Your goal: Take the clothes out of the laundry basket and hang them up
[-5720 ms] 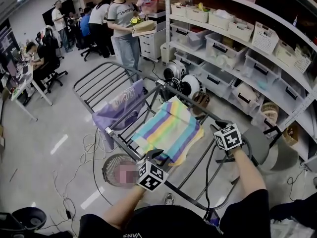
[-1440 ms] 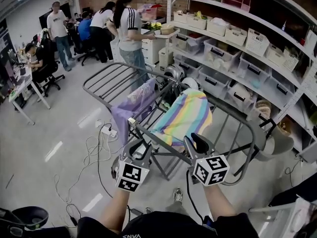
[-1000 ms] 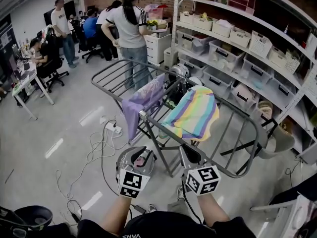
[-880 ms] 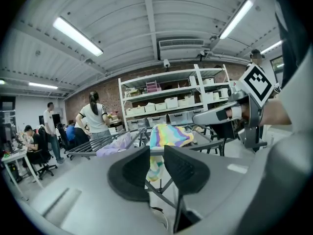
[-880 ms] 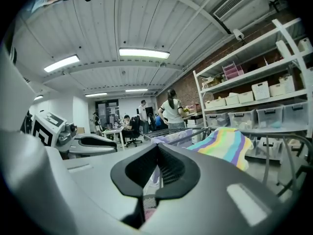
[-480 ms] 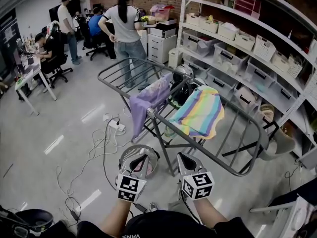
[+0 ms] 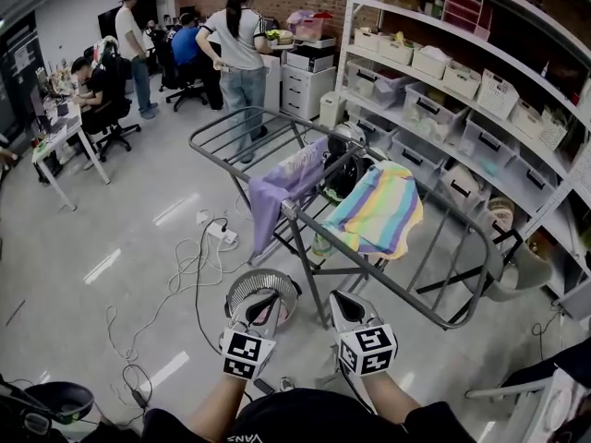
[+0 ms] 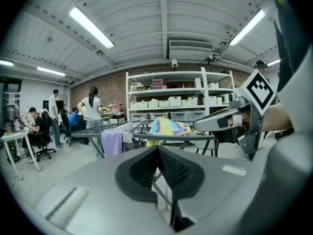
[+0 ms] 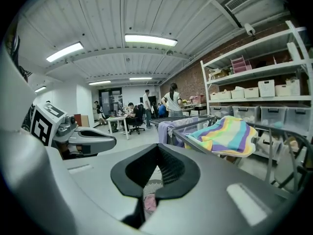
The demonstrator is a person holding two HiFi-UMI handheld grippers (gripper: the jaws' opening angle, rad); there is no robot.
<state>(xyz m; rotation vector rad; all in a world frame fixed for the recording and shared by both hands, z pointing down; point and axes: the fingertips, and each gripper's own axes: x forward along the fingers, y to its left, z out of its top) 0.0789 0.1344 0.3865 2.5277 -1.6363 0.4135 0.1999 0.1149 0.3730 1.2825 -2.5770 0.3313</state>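
A grey drying rack (image 7: 388, 289) stands in the middle of the floor. A purple garment (image 7: 286, 185) hangs over its left part and a rainbow-striped towel (image 7: 380, 209) lies on its right part. Below the rack's near rail stands the round laundry basket (image 7: 242, 289) with a pink garment (image 9: 149, 202) inside. My left gripper (image 7: 261, 301) hovers over the basket's near rim, shut and empty. My right gripper (image 7: 342, 301) is level with it, just right of the basket, also shut and empty. From the left gripper view the rack (image 8: 146, 131) lies straight ahead, behind the shut jaws.
Shelves with plastic bins (image 7: 443, 109) run along the right wall. Cables and a power strip (image 7: 214, 233) lie on the floor left of the rack. People (image 7: 238, 58) stand and sit at the back left, by a desk (image 7: 55, 141). A chair (image 7: 46, 404) sits at lower left.
Both grippers have drawn back from the rack's near rail toward my body and sunk lower. They now hang over the basket, further from the rack.
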